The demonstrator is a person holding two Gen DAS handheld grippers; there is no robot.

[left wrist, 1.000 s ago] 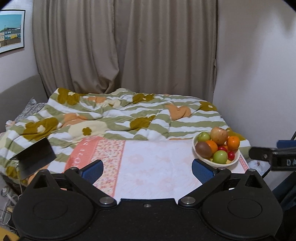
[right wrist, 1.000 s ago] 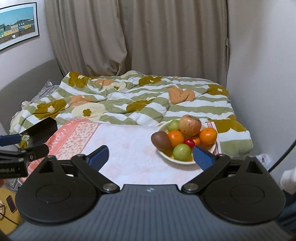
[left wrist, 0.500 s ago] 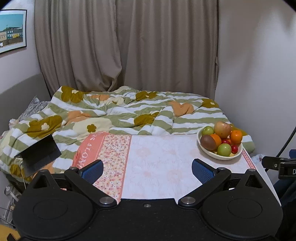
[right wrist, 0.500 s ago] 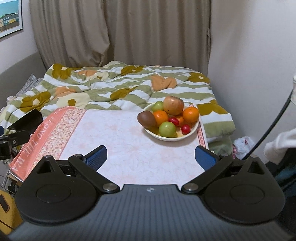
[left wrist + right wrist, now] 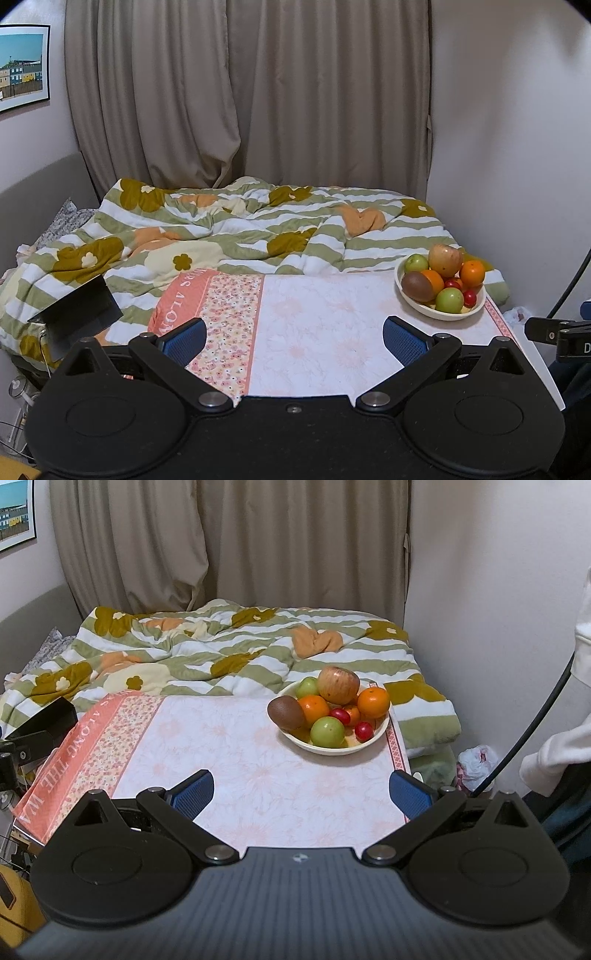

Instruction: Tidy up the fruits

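A cream bowl [image 5: 325, 747] of fruit stands at the far right of a table with a pink floral cloth [image 5: 236, 753]. It holds a red-yellow apple [image 5: 339, 685], a brown kiwi [image 5: 286, 712], oranges [image 5: 373, 702], green apples [image 5: 327, 732] and small red tomatoes [image 5: 364, 730]. The bowl also shows in the left wrist view [image 5: 439, 314]. My right gripper [image 5: 300, 794] is open and empty, well short of the bowl. My left gripper [image 5: 294, 341] is open and empty above the table's near edge, left of the bowl.
A bed with a striped flowered duvet [image 5: 236, 229] lies behind the table, curtains [image 5: 243, 92] beyond it. A dark box [image 5: 75, 310] sits left of the table. A wall [image 5: 491, 590] and a plastic bag [image 5: 476, 762] are at right.
Both grippers have pulled back and risen, so more of the table shows. The bowl now looks farther off and more central in the right wrist view. Both stay open.
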